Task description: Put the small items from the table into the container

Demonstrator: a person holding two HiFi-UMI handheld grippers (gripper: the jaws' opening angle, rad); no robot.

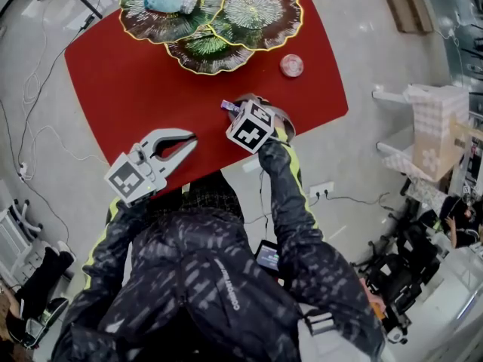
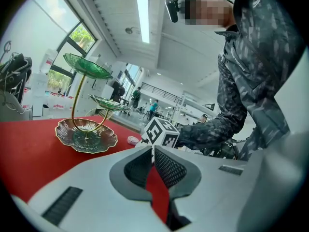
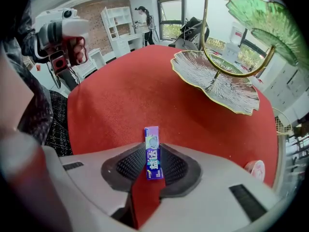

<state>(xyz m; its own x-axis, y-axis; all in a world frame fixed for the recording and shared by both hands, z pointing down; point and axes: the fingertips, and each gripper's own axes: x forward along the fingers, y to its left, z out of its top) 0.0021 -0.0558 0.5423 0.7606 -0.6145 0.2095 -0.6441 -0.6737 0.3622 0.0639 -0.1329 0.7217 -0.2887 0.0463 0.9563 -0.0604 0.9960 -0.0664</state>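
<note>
R gripper (image 3: 153, 149) pinched narrow on purple gum pack (image 3: 151, 138), low over red table (image 1: 113, 74). Lift straight, keep grip firm, carry to leaf-dish stand (image 1: 256, 10) at 12 o'clock. L gripper (image 1: 189, 139) empty, jaws near-together.

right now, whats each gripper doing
Left gripper: closed, nothing in it.
Right gripper: closed on the purple gum pack.

Left gripper (image 1: 192, 139) closed; right gripper (image 3: 153, 149) clamped, downward.

Dark patterned jacket (image 1: 204, 277), seemingly yellow-striped sleeves (image 1: 293, 173).
</note>
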